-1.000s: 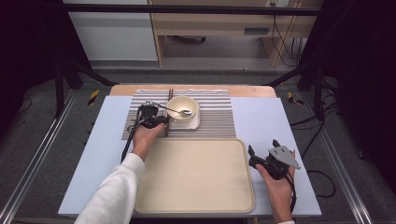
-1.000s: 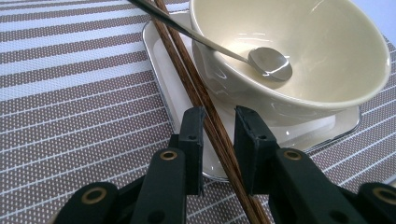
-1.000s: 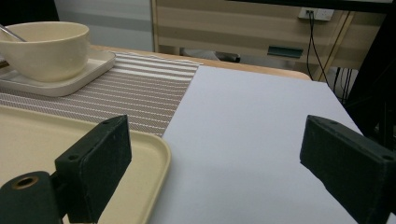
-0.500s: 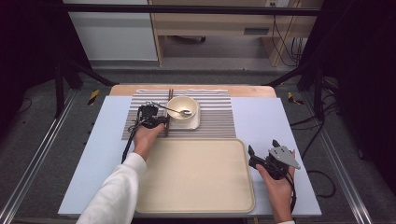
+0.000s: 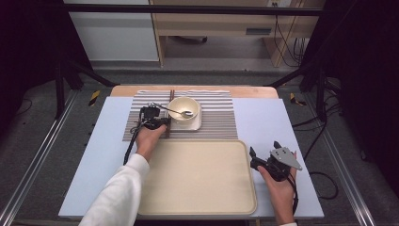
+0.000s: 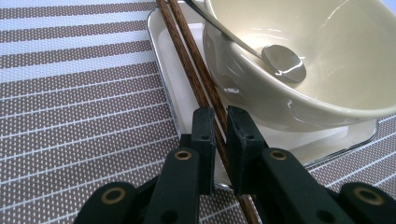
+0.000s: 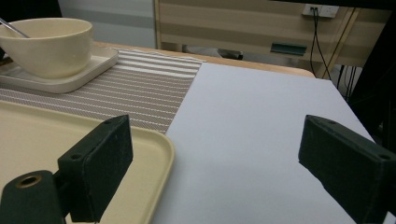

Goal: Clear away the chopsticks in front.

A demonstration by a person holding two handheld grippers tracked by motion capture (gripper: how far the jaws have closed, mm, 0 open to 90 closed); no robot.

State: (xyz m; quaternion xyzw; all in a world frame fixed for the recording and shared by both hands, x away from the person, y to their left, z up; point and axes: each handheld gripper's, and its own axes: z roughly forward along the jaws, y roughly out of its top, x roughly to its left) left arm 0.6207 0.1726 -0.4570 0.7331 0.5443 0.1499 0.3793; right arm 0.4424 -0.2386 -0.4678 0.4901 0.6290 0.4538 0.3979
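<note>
Closing our left gripper [image 6: 219, 122] jaws on the chopsticks [image 6: 196, 74] (long axis running straight ahead, beside the bowl [image 6: 299, 56]); right gripper [image 7: 215, 163] jaws spread, idle.

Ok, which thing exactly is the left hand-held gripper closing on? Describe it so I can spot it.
On the striped placemat at the table's far side stands a cream bowl on a small white tray. Along that tray's left edge lies a pair of dark brown wooden chopsticks: thin, straight, unlike the metal spoon in the bowl.

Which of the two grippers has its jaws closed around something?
The left gripper: its jaws pinch the brown chopsticks beside the bowl. The right gripper stands wide open, holding nothing.
</note>
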